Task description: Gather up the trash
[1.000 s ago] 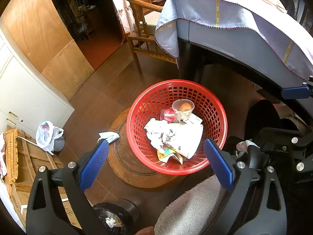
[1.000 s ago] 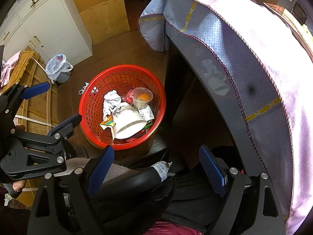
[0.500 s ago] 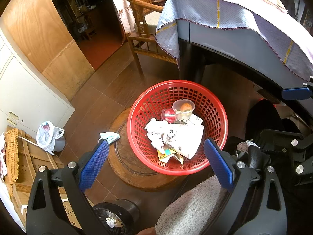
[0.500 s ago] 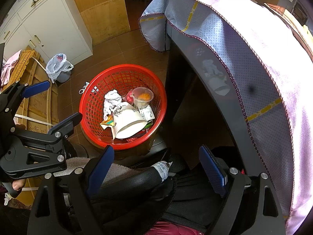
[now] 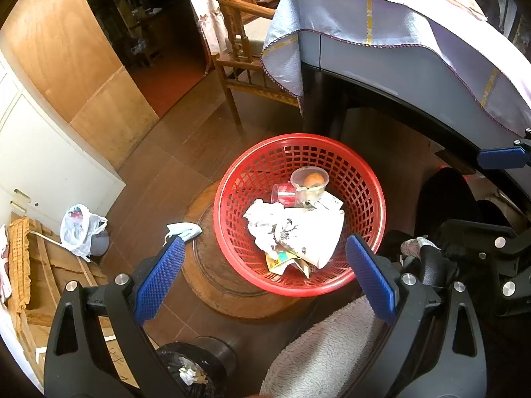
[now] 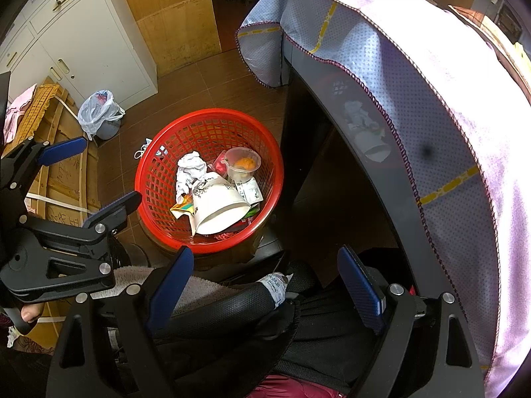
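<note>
left gripper [image 5: 264,267] agape — above red basket [image 5: 365,179]

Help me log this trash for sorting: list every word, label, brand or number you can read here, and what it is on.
No text reads clearly in either view.
White label in the red basket: dark print, too small to read.
Paper bowl: dark marks near the rim, illegible.
Yellow wrapper: colours only, no words legible.
Cardboard on the floor: faint handwriting, unreadable.

Brown tiled floor [image 5: 172,172] — round wooden stand [image 5: 212,285], white plastic bag [image 5: 78,229], black bin [image 5: 195,369]
</note>
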Motion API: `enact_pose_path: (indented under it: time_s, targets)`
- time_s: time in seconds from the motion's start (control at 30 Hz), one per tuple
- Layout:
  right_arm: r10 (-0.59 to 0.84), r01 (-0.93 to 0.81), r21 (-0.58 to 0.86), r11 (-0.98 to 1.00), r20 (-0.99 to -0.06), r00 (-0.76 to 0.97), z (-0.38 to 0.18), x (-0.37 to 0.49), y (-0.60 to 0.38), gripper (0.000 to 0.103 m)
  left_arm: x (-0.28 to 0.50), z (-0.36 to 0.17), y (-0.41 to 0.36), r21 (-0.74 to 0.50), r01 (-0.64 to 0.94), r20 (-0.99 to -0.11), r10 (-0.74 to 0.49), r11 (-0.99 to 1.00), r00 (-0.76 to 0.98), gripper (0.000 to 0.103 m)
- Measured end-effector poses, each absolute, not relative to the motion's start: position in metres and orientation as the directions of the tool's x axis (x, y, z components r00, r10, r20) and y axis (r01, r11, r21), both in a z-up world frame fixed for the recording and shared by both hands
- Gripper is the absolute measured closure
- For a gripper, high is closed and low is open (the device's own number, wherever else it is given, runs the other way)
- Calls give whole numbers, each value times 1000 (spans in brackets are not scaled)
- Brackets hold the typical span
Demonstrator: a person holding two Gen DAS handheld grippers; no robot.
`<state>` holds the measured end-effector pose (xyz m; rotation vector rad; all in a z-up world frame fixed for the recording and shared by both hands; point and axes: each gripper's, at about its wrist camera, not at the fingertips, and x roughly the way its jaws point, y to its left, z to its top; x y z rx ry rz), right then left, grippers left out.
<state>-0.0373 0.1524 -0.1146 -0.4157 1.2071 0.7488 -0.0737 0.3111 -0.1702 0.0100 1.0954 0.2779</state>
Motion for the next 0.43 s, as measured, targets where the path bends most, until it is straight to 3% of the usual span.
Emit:
enact_pose_path:
  time_s: [0.43]
  targets:
    - [299, -715, 95, 693, -940, 165, -113, -39, 152, 16, -73, -171, 309, 148, -215, -875, 229, 965, 427, 9]
